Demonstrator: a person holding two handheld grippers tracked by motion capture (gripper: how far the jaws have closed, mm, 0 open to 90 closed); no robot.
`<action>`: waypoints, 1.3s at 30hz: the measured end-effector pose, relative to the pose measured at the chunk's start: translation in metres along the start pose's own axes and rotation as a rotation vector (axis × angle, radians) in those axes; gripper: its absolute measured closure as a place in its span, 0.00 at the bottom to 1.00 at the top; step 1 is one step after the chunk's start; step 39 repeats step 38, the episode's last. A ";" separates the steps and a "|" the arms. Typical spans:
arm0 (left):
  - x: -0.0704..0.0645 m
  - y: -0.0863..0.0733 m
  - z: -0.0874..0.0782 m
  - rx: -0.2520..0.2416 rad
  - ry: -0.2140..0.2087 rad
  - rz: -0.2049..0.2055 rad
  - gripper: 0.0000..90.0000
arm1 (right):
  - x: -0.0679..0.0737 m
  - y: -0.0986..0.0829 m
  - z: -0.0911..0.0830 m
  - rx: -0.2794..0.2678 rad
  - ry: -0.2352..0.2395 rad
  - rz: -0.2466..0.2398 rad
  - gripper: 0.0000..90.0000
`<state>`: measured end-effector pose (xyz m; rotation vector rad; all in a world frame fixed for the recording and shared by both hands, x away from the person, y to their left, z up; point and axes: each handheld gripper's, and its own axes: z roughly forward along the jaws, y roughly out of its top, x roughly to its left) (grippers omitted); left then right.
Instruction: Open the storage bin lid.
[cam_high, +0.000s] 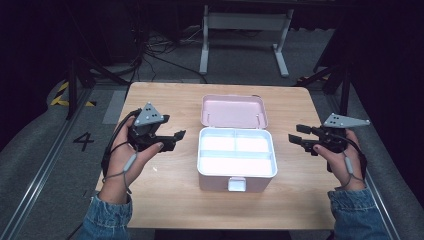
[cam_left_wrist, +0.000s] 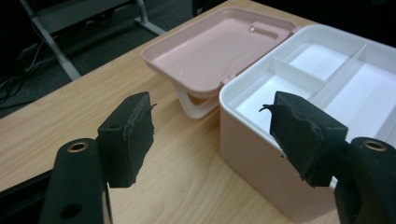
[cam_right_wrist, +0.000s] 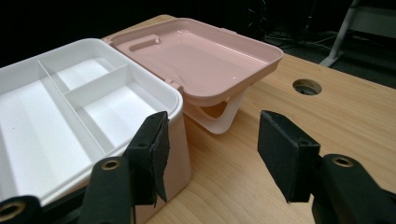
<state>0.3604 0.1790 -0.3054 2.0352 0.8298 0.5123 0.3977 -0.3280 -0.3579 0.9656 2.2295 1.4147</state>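
Wooden table (cam_high: 165, 200), dark room behind. Pink box (cam_high: 236, 157) at centre, lid (cam_high: 234, 111) flung back, white tray (cam_high: 236, 151) bare. Left gripper (cam_high: 175, 137) and right gripper (cam_high: 296, 138) flank box, both spread wide, grasping nothing. My judgement: closing comes next; catch lid by far rim, swing forward slowly, steady base.

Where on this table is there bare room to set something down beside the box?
Bare wood lies between the left gripper and the white tray, between the tray and the right gripper, and along the table's near edge. Behind the tray, the open pink lid crowds the middle.
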 end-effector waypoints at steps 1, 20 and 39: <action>0.001 -0.003 -0.001 0.001 0.002 -0.001 0.34 | 0.000 -0.001 0.000 0.002 0.000 0.003 0.50; 0.027 -0.055 0.003 0.144 0.068 -0.074 0.33 | -0.004 -0.007 -0.009 0.062 -0.034 -0.008 0.48; 0.037 -0.077 0.019 0.303 0.098 -0.136 0.32 | -0.006 -0.011 -0.005 0.119 -0.049 -0.007 0.47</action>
